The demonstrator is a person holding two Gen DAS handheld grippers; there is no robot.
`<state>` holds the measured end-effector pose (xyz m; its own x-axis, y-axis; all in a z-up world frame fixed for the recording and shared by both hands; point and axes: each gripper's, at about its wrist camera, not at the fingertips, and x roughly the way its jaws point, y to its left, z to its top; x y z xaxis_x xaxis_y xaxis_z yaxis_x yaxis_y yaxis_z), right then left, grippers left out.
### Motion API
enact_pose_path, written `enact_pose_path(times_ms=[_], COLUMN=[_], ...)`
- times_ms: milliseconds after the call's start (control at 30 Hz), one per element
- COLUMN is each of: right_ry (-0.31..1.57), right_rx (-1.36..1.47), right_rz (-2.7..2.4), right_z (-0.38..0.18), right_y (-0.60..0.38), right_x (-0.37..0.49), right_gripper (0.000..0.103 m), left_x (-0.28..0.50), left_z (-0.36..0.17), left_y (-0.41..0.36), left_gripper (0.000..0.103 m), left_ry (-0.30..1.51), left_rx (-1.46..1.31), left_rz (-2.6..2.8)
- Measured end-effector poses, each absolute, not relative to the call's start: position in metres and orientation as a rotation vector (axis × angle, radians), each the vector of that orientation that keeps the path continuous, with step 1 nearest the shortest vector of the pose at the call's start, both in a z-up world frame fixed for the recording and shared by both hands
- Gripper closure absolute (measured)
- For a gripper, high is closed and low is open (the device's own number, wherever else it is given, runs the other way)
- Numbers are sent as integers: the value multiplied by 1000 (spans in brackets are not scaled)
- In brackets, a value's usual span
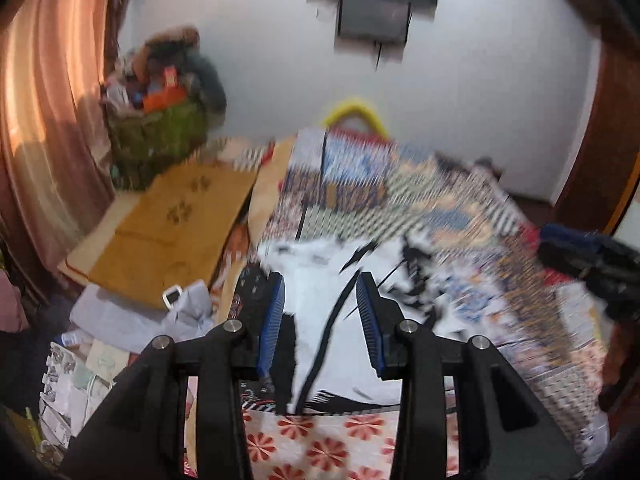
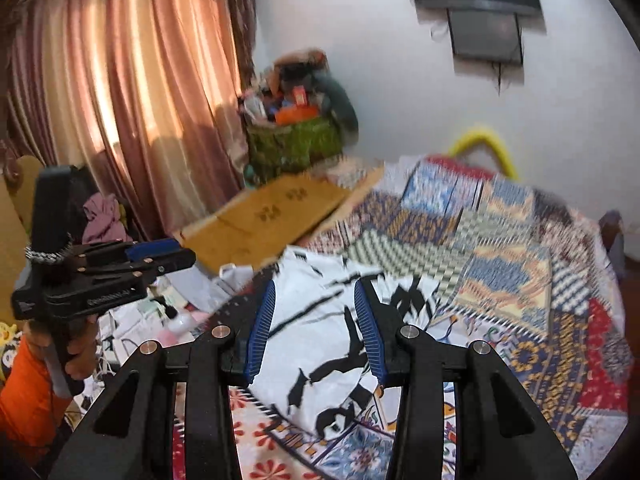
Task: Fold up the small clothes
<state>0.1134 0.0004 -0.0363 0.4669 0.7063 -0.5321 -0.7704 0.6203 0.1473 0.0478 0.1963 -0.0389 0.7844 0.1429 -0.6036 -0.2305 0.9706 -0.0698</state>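
Two grippers, the left gripper (image 1: 320, 320) and right gripper (image 2: 316, 328), hang above the bed (image 2: 520, 280) with jaws apart and empty. The white black-printed garment (image 2: 320, 340) lies crumpled on the bed beneath them. Pinch opposite corners, then spread it flat. Its long axis seems to run away toward the green basket (image 2: 296, 144).

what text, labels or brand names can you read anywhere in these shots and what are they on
None can be read for certain.
Raised lettering on the side of the left gripper, seen from the right wrist view: too blurred to read.
Dark printed marks on the flattened cardboard: symbols, too smeared to make out.
Orange packet in the green basket: any print is blurred.
White garment with black pattern: shapes only, no words visible.
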Motion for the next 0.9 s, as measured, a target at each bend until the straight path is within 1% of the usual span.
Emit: enact_pose_path(times_ms=[100,233,267,300,333,367,467,500,567,600,633,667,733,800,833,867,900], right_ry=[511,445,436,430,424,416,400,399,389,384,382,381,381,376,369,360,351], right_rx=[-92,-62,-51,-44,-39,-32,-24,-27,-30,-30,-27,-24,-29,-40,-43,-45,-47], right_rz=[901,899,898,893,885,874,839,827,792,773,761,746,722,703,693,685,683], right_z=[-17,-5,-5,-5,-6,-7,-11,-12,-13,-14,-15,-16,-18,-20,-20,-20,-20], right_y=[-15,-29,-31,-34,-35,-38,-44,-45,-47,-47,-49,-49,-50,-49,-50,-50,-51], right_x=[83,49,43,37,33,27,15,14,12,12,12,14,13,11,8,6,4], right_gripper=[65,65,65,64,59,51,42,40,31,28,21,17,13,6,0,0,0], left_x=[16,-23,-33,-41,-47,-53,-62,-64,-69,-71,-74,-76,-74,-76,-77,-78,-78], left_z=[-10,12,14,15,15,14,9,7,3,1,0,-2,-4,-5,-5,-5,-5], left_y=[175,147,140,136,133,130,129,130,130,130,130,129,132,133,133,133,133], left_gripper=[66,66,65,59,51,48,47,43,36,30,28,27,16,16,15,13,9], left_ry=[540,433,402,384,369,353,353,357,358,357,355,353,362,356,353,350,345], left_rx=[-134,-97,-90,-86,-84,-83,-102,-111,-120,-118,-114,-113,-118,-124,-121,-119,-116], left_rz=[203,220,225,234,244,259,272,271,270,268,268,275,278,277,281,284,288])
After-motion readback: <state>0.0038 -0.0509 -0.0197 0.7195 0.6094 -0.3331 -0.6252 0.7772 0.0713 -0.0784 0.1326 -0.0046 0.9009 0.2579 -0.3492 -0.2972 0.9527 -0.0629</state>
